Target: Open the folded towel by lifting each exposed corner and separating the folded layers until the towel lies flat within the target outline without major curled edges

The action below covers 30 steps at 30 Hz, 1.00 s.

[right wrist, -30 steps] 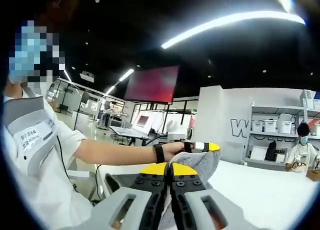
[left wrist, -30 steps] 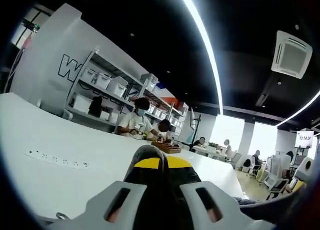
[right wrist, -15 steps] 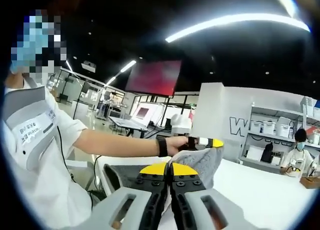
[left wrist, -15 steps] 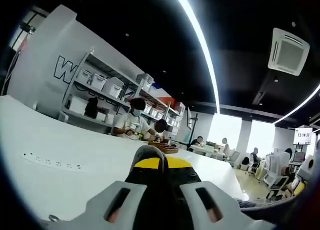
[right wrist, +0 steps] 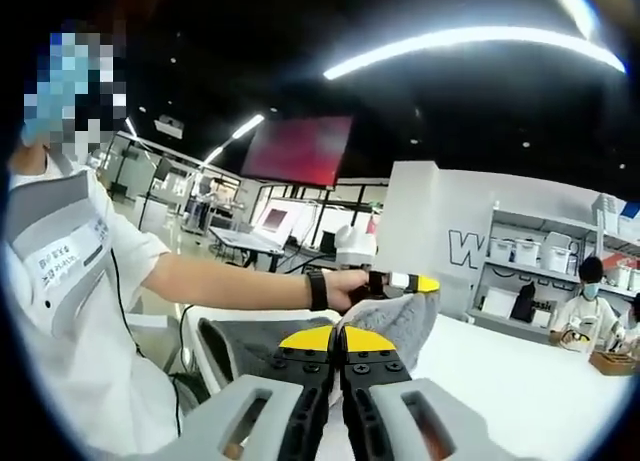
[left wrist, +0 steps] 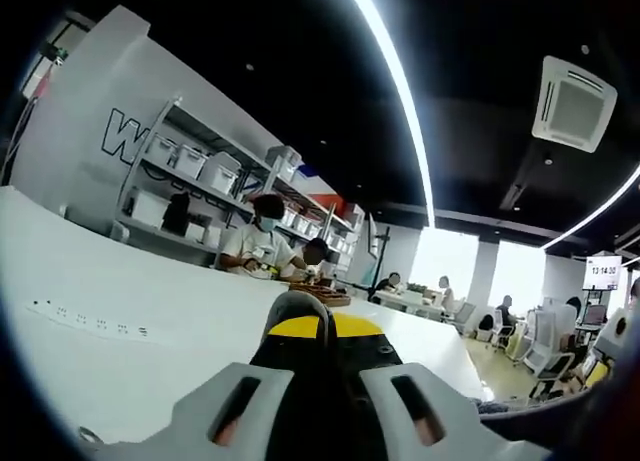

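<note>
Evidently the grey towel (right wrist: 395,321) was held off the white table (right wrist: 510,381) between both tools: the right gripper (right wrist: 338,346) was seen with jaws pressed together on one grey edge, and the left gripper (left wrist: 300,326), jaws likewise closed on a grey fold, was seen beyond it in the person's hand (right wrist: 350,286). The cloth's span ran from one gripper to the other, so spreading was judged to call for the two being drawn apart.
</note>
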{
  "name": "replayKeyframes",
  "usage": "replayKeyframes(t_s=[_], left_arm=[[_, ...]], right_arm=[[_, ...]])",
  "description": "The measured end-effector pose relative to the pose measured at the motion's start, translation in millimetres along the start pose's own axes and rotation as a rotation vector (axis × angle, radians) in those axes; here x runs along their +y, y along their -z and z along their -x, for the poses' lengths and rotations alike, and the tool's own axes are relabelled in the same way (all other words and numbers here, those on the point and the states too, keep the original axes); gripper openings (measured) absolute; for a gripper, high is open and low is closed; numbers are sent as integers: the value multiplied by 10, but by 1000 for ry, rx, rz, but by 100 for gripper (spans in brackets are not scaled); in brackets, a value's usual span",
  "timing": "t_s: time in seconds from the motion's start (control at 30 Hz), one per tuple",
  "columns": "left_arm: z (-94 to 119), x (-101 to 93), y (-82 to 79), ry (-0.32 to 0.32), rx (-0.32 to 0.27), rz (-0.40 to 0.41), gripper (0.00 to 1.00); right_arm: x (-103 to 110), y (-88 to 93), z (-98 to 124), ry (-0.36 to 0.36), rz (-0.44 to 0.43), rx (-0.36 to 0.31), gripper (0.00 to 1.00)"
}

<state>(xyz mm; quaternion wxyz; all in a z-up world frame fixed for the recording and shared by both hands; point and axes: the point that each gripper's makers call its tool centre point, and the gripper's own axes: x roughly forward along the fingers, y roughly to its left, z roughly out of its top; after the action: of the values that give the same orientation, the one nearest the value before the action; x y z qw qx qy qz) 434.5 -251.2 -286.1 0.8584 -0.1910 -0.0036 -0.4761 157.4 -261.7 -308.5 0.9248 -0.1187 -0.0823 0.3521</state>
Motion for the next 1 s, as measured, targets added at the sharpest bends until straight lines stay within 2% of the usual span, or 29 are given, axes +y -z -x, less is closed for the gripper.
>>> replayKeyframes(t_s=[0.07, 0.3, 0.5, 0.67, 0.83, 1.0], left_arm=[[-6, -9, 5, -7, -2, -37, 0], [-77, 90, -19, -17, 2, -61, 0], [-136, 71, -29, -14, 0, -77, 0], [-216, 30, -16, -5, -5, -69, 0], [-299, 110, 14, -11, 2, -37, 0], [-383, 99, 98, -2, 11, -17, 0]], right_arm=[[-50, 11, 22, 7, -13, -6, 0], [-164, 41, 89, 36, -49, -11, 0], [-168, 20, 120, 43, -45, -14, 0], [-101, 37, 97, 21, -31, 0, 0], [-110, 163, 92, 19, -38, 39, 0], [-84, 227, 111, 12, -31, 64, 0]])
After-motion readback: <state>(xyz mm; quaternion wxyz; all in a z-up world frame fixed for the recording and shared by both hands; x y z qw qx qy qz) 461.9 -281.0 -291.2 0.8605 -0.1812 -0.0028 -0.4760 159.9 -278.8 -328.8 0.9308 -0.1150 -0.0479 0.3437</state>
